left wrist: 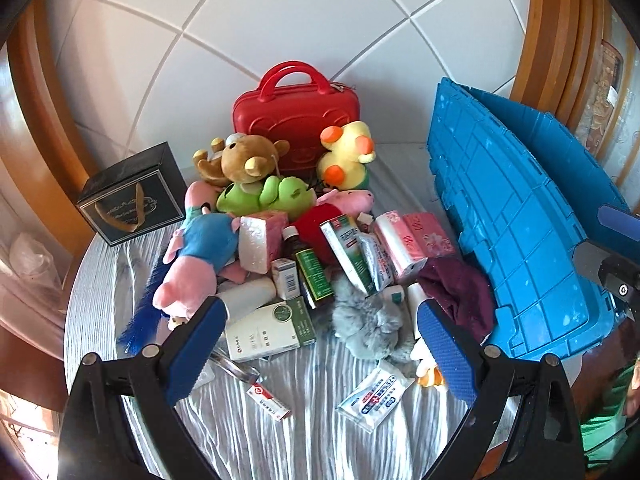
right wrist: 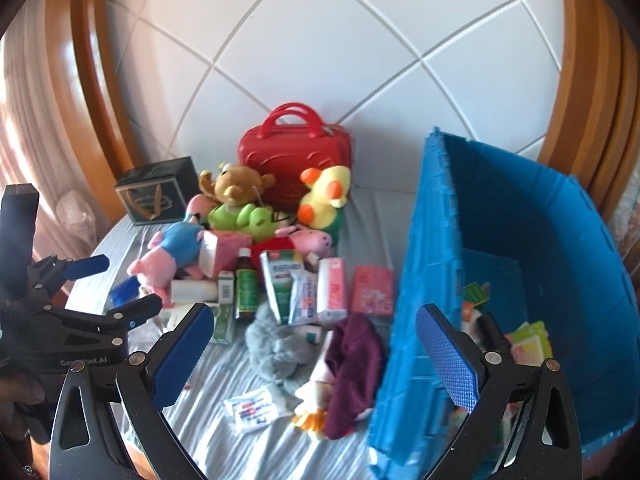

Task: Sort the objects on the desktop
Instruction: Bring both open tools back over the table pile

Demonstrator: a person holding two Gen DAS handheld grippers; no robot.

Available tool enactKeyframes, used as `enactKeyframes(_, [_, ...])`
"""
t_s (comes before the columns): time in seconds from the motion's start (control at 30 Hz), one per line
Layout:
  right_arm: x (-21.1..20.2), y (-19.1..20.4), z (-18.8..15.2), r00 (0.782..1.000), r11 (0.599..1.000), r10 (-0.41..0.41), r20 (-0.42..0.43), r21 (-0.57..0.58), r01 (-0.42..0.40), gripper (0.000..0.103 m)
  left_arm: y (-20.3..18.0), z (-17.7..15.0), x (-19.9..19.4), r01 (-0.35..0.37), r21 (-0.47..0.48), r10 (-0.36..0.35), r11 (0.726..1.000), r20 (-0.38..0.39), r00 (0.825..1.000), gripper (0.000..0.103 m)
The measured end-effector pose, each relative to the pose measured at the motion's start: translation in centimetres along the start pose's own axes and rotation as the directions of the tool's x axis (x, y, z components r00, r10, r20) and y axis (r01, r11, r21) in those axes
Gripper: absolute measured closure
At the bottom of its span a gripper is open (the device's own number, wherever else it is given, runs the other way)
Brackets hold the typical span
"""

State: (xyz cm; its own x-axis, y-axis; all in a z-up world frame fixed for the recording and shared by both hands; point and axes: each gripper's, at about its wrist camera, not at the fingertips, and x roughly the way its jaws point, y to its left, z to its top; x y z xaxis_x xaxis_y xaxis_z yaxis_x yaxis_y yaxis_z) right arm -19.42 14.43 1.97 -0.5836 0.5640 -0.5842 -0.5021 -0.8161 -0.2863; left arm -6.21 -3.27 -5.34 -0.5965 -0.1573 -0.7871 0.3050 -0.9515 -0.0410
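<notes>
A heap of plush toys, medicine boxes and tissue packs lies on the round grey table (left wrist: pixel 308 420). My left gripper (left wrist: pixel 320 344) is open and empty above the near side of the heap, over a white-green medicine box (left wrist: pixel 272 330) and a grey fluffy toy (left wrist: pixel 368 328). My right gripper (right wrist: pixel 316 352) is open and empty, straddling the near wall of the blue crate (right wrist: pixel 424 280). The crate holds several small items (right wrist: pixel 524 340). The left gripper also shows in the right wrist view (right wrist: pixel 116 288) at far left, open.
A red case (left wrist: pixel 296 116) stands against the white tiled wall behind the heap. A black gift box (left wrist: pixel 132 196) sits at the table's left rear. The blue crate (left wrist: pixel 520 220) takes up the table's right side. Small sachets (left wrist: pixel 372 396) lie near the front.
</notes>
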Motion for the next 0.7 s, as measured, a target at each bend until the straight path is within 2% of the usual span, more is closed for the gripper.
enactKeyframes(0.17, [2.2,3.3,-1.0,0.998,0.998,0.046,-0.031,-0.037,-0.047,0.0,4.1,-1.9,0.7,-0.028,-0.034,0.027,0.999,-0.028,0.999,0.005])
enactKeyframes(0.23, [3.3,4.5,-1.5,0.994,0.993,0.101,-0.036,-0.061,-0.103,0.0,5.7,-2.8,1.3,-0.039,-0.044,0.037,0.998,-0.043,0.998,0.005])
enactKeyframes(0.37, [6.3,6.6,-3.5,0.988,0.989,0.12,-0.093,-0.073,-0.127,0.0,8.7,-5.3,2.7,-0.064,-0.062,0.058,0.996,-0.084,0.995,0.005])
enactKeyframes(0.7, [12.8,13.3,-8.3,0.956,0.968,0.189,-0.224,-0.12,-0.219,0.0,17.4,-11.8,6.3,-0.148,-0.119,0.126,0.982,-0.174,0.977,0.005])
